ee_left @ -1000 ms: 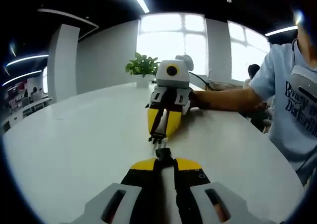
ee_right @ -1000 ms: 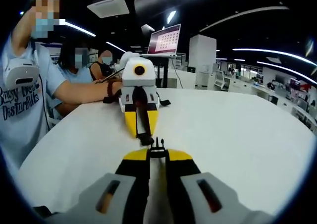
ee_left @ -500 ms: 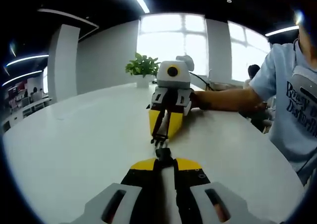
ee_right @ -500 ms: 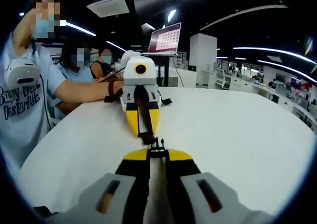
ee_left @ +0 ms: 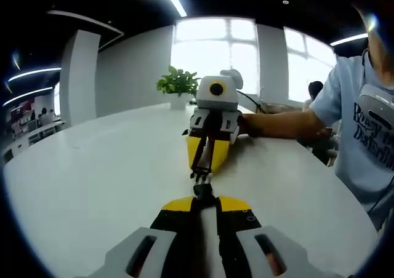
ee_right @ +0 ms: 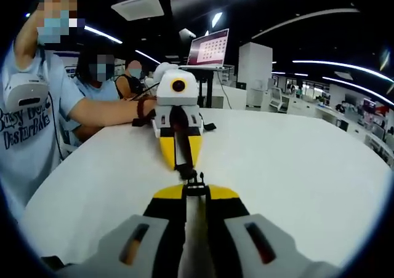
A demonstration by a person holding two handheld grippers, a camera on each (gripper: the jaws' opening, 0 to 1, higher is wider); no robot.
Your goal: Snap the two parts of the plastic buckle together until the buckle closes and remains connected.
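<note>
A: Buckle halves: one pinched in the left gripper (ee_left: 203, 195), jaws clamped on it, just past 6 o'clock in the left gripper view; pronged half (ee_right: 194, 181) clamped in the right gripper (ee_right: 194, 192).

B: Joined?

A: Not yet, by my reading. Tips face each other, nearly touching, above the white tabletop (ee_left: 92, 173); final push left.

B: Room?

A: Open surface from 9 to 3 o'clock; a person's arm (ee_left: 280, 123) rests near 2 o'clock.

Left gripper (ee_left: 203, 195), right gripper (ee_right: 194, 182): tip-to-tip, clamped.
</note>
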